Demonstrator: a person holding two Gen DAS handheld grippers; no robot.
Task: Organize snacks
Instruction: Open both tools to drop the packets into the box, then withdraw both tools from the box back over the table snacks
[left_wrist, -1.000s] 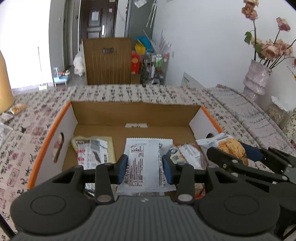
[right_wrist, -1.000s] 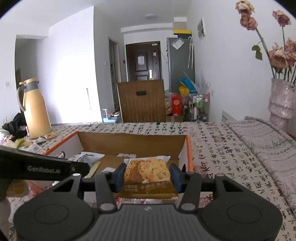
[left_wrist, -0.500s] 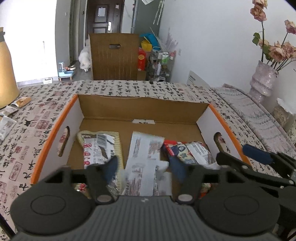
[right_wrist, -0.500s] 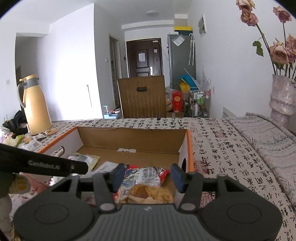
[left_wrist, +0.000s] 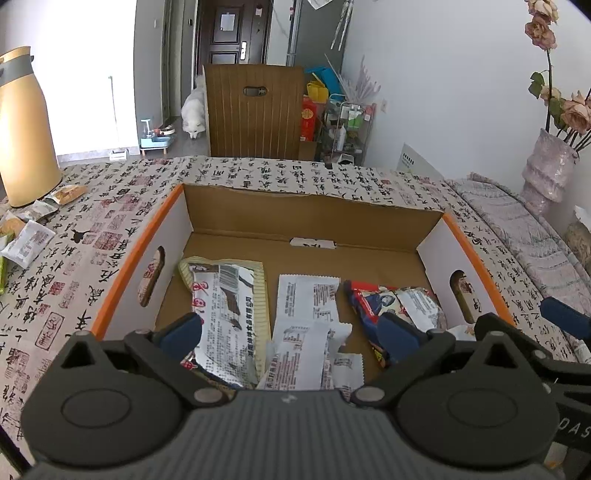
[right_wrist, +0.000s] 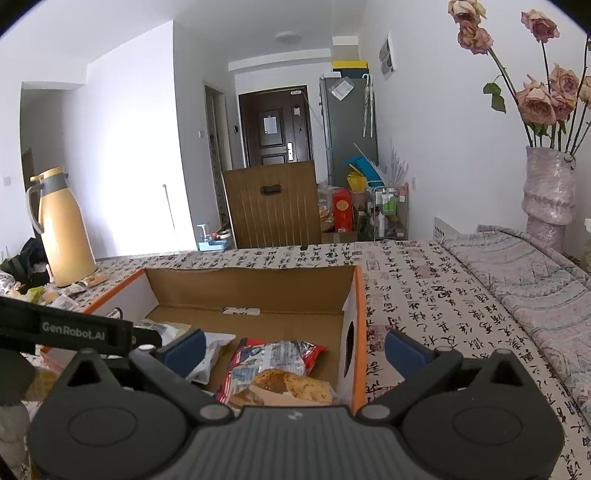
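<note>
An orange-rimmed cardboard box (left_wrist: 140, 251) holds a silver-cream packet (left_wrist: 225, 295), a white packet (left_wrist: 306, 314) and a red-blue packet (left_wrist: 388, 302). My left gripper (left_wrist: 291, 336) hovers over the box's near end. Its jaws are opening wide and the white packet lies loose below, untouched. My right gripper (right_wrist: 294, 350) hangs over the box's right near corner, jaws opening too. A golden pastry packet (right_wrist: 291, 386) rests below it on the red packet (right_wrist: 273, 354), free of the pads.
A yellow thermos jug (left_wrist: 22, 129) and several loose snack packets (left_wrist: 29, 240) sit at the table's left. A vase of roses (right_wrist: 550, 199) and a folded cloth (right_wrist: 535, 273) are on the right. A wooden chair back (left_wrist: 255, 114) stands beyond the table.
Both grippers went from shut to wide open. The white packet dropped from the left jaws into the box. The pastry packet fell from the right jaws onto the red packet.
</note>
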